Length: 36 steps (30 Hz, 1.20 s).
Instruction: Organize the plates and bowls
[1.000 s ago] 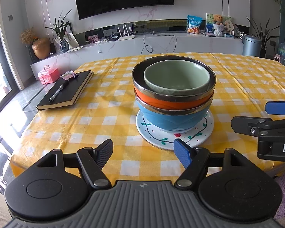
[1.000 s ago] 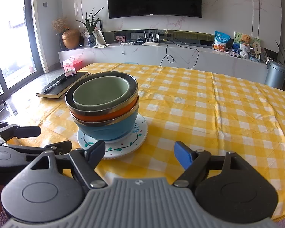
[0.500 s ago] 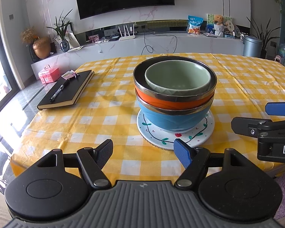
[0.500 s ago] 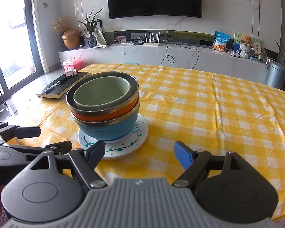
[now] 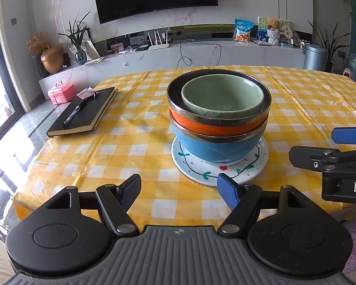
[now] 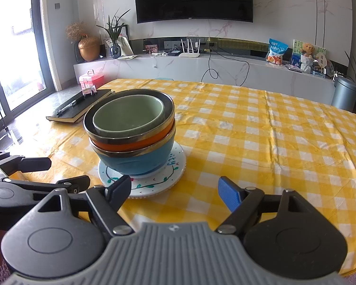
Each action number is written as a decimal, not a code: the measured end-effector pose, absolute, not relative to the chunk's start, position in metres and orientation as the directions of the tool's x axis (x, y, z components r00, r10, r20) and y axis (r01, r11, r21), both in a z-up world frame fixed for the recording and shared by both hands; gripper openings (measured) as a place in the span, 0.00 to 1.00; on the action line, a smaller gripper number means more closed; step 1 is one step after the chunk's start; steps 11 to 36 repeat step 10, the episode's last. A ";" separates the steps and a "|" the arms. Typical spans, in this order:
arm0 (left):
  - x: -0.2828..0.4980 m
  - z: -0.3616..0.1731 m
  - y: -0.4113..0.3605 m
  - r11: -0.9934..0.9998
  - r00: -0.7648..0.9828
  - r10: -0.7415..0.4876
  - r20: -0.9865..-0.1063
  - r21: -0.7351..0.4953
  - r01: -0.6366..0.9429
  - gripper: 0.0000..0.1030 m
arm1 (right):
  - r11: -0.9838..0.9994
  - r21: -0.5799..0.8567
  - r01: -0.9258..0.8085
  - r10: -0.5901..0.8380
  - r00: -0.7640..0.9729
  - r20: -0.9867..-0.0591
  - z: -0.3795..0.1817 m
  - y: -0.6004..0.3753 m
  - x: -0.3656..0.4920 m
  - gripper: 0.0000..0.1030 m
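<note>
a yellow checked tabletop [image 5: 135, 147] fills the view. near its front edge a white painted plate [image 5: 246, 169] carries a nested stack: blue bowl [image 5: 213, 148], orange bowl [image 5: 201, 125], green bowl [image 5: 222, 99]. left claw [image 5: 179, 190] and right claw [image 6: 174, 191] hang wide and empty, just short of the plate.

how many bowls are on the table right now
3, all nested in one stack on the painted plate: the blue bowl at the bottom, the orange bowl inside it, the green bowl on top. More could be hidden inside the stack.
</note>
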<state>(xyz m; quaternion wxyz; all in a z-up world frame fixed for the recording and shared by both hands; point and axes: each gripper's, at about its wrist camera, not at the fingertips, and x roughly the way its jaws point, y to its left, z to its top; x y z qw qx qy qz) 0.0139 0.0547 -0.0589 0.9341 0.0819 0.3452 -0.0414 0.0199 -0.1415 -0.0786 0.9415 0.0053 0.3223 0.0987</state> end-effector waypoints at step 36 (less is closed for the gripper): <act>0.014 -0.059 0.054 0.983 0.760 -0.025 -0.649 0.122 0.136 0.83 | 0.980 0.074 -0.183 0.190 0.772 -0.606 -0.079 -0.141 0.020 0.77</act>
